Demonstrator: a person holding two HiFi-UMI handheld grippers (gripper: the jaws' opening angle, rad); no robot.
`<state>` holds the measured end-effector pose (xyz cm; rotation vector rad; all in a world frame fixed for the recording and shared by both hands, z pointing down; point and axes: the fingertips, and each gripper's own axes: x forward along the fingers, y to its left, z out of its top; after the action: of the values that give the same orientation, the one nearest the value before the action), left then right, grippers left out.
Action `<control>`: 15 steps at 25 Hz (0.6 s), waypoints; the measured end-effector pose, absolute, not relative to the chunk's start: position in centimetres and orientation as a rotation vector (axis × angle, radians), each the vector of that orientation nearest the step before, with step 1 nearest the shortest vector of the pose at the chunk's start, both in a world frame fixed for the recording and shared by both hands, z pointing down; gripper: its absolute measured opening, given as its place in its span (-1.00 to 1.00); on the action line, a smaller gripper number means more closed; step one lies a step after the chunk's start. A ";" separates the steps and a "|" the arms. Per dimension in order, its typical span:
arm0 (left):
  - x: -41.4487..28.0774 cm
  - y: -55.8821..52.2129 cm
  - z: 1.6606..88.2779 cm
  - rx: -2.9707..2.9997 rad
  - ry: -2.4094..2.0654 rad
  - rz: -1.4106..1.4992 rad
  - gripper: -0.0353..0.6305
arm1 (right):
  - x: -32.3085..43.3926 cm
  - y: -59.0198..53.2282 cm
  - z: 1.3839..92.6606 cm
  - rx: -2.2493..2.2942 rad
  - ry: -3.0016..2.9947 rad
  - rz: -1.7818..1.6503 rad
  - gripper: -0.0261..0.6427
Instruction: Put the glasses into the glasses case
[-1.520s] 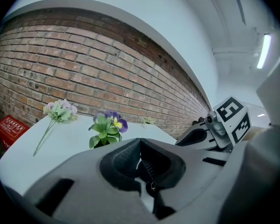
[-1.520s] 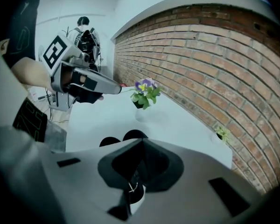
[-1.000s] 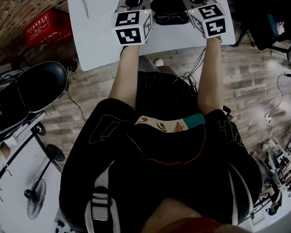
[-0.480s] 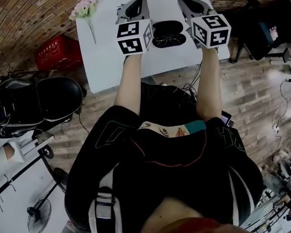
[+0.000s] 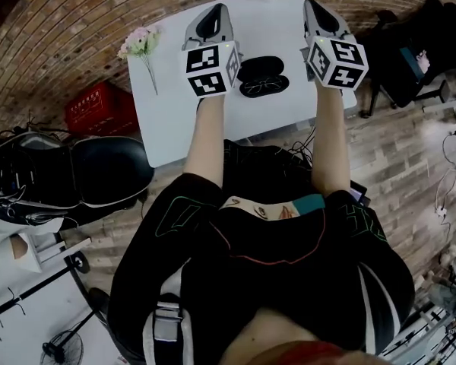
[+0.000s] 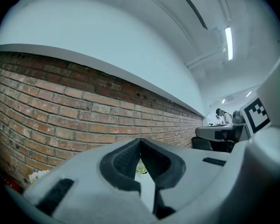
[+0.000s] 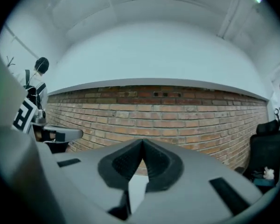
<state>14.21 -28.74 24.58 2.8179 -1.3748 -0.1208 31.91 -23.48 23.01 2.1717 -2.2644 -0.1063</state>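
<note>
Head view: glasses (image 5: pixel 264 87) in open glasses case (image 5: pixel 260 65), long axis crosswise, below and between my left claw (image 5: pixel 217 9) and right claw (image 5: pixel 313 6).
Left gripper view: pinched closed, empty.
Right gripper view: closed, empty; case unseen.

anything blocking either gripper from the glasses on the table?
Nothing visible. Left gripper and right gripper are shut, empty, flanking the open case on the table; glasses seem to lie in its near half.

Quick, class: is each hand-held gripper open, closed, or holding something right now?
Left hand-held gripper: closed, holding nothing.
Right hand-held gripper: closed, holding nothing.
</note>
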 end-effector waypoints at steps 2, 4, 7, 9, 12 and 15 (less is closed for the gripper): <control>14.0 -28.8 24.4 2.812 -1.394 -0.131 -0.90 | 32.3 -23.2 22.7 2.192 -2.256 -0.115 -0.90; 14.1 -28.8 24.4 2.808 -1.407 -0.136 -0.90 | 32.8 -22.9 22.6 2.200 -2.250 -0.115 -0.90; 14.4 -28.7 24.5 2.802 -1.422 -0.137 -0.90 | 33.3 -22.7 22.7 2.201 -2.249 -0.115 -0.90; 14.5 -28.7 24.6 2.801 -1.425 -0.132 -0.90 | 33.3 -22.7 22.7 2.196 -2.252 -0.120 -0.90; 14.5 -28.6 24.9 2.798 -1.425 -0.120 -0.90 | 33.1 -22.7 22.8 2.183 -2.257 -0.123 -0.90; 14.2 -28.4 25.2 2.792 -1.427 -0.113 -0.90 | 32.7 -22.5 22.9 2.166 -2.261 -0.130 -0.90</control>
<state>14.18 -28.43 25.20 2.7918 -1.4272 -0.1132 32.68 -22.49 22.91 2.1661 -2.2606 -0.1299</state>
